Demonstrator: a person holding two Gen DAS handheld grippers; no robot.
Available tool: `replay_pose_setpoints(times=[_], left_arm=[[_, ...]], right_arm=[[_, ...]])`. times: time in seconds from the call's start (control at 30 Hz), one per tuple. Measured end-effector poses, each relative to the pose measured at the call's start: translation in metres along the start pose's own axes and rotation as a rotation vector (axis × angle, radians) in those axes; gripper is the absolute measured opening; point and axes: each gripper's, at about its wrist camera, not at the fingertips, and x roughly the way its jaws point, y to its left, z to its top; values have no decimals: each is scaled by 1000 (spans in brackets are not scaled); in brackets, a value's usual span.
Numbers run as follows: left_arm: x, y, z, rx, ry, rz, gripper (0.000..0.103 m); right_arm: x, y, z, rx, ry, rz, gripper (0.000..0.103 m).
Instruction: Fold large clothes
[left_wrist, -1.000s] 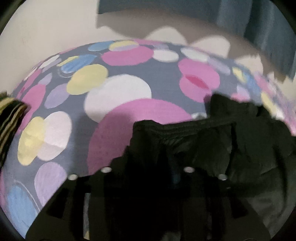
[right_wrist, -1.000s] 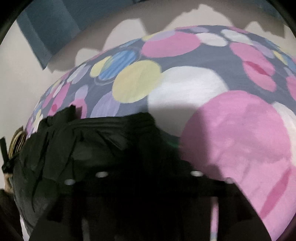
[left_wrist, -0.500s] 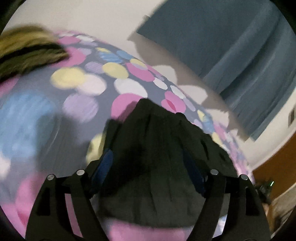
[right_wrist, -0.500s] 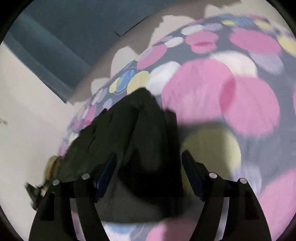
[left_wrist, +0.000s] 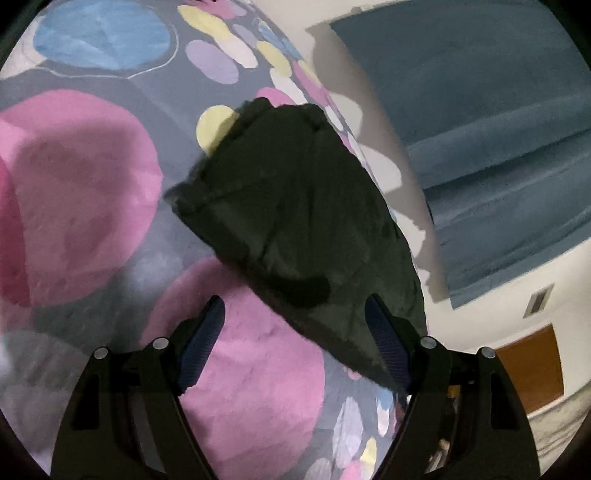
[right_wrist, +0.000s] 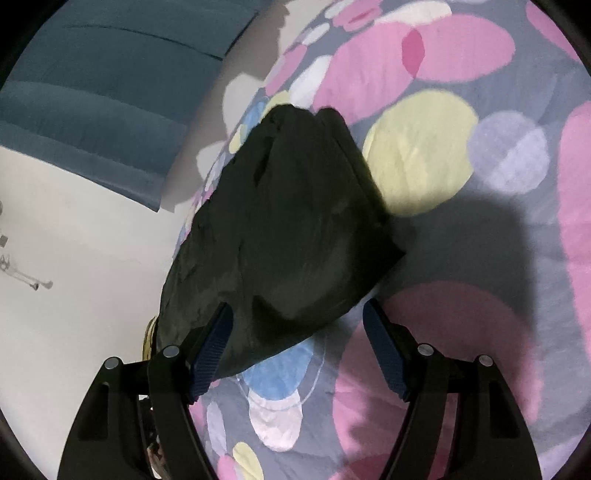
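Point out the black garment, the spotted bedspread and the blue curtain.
black garment (left_wrist: 295, 206), left wrist view, middle of the folded cloth.
spotted bedspread (right_wrist: 417, 155), right wrist view, on a yellow spot.
blue curtain (left_wrist: 480, 129), left wrist view, middle of its folds.

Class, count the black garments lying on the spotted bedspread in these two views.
1: the folded black garment lies on the bedspread near its wall-side edge. Others may be out of view.
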Motion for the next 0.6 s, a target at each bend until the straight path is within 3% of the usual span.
replay_pose_setpoints(times=[0.43, 0.53, 0.6], left_arm=[[30, -3, 21, -3, -95, 69, 78], [38, -11, 19, 60, -101, 120, 74], [41, -14, 16, 96, -103, 153, 67]], right_arm=[[23, 7, 16, -3, -120, -8, 73], [28, 13, 17, -53, -141, -45, 70], [29, 12, 16, -74, -151, -71, 60]])
